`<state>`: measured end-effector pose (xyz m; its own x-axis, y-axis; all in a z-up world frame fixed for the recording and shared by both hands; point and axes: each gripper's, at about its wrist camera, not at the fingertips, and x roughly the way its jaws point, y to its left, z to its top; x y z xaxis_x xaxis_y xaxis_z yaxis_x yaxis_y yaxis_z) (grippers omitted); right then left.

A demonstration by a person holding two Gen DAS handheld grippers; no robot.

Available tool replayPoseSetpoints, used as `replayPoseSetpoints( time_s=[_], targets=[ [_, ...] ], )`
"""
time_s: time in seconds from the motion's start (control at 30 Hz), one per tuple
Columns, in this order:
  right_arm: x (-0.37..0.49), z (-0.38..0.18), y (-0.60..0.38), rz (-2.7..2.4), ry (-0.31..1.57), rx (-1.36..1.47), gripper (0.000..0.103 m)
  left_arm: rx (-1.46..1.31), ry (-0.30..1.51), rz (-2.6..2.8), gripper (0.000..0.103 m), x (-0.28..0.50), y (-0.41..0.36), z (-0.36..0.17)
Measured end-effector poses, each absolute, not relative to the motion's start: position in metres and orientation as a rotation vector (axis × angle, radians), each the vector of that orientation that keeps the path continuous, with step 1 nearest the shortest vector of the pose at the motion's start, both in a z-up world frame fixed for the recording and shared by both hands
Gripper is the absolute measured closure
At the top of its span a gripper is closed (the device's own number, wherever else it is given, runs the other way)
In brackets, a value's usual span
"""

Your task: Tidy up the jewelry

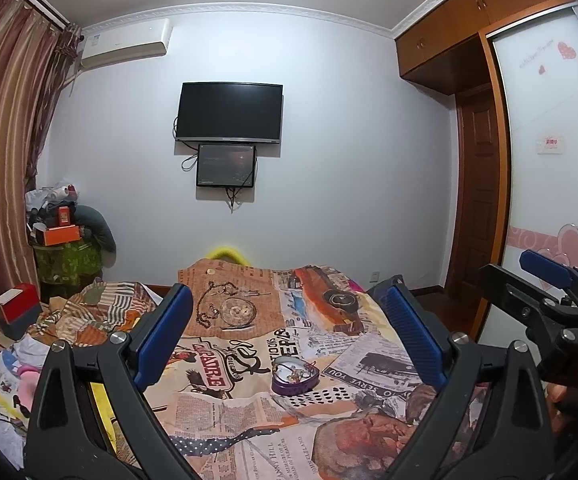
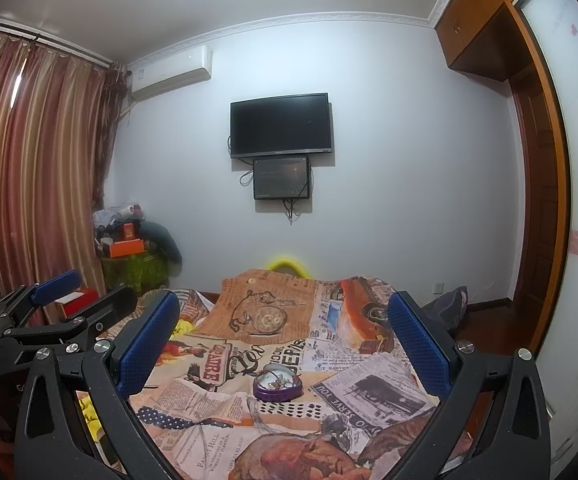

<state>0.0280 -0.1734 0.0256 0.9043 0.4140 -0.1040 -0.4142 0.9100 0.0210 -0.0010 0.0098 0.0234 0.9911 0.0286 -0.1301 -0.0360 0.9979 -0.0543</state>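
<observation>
Purple tin, heart-shaped and lidless, sits on the bed's newspaper-print cover (image 1: 249,396): this heart-shaped tin (image 1: 295,376) holds a small tangle of jewelry (image 1: 292,373), and it lies ahead of both tools, toward 12 o'clock from each. The left tongs (image 1: 289,334) are held wide apart and empty above the cover; the right tongs (image 2: 285,338) are likewise spread and grip nothing, with the tin (image 2: 277,387) low between their blue pads (image 2: 145,344).

The cover is soft and wrinkled, so pressing down on the tin's rim would likely tip it and spill the pieces into the folds, where thin chains would be hard to see against the busy print. The pieces look knotted together; pinching one strand may drag the whole cluster out. The broad pads may also fail to close on something so fine. The tools sit near each other, the right at 3 o'clock in the left view, so reaching together risks a collision.
</observation>
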Motion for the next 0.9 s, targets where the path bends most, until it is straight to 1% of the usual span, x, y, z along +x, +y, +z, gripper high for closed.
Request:
replayPoseSetpoints(
  time_s=[0.9],
  targets=[
    [0.035,0.021,-0.173,0.412,0.131,0.012,0.000,-0.050,0.161,0.014,0.005,0.011,0.010,0.015]
  ],
)
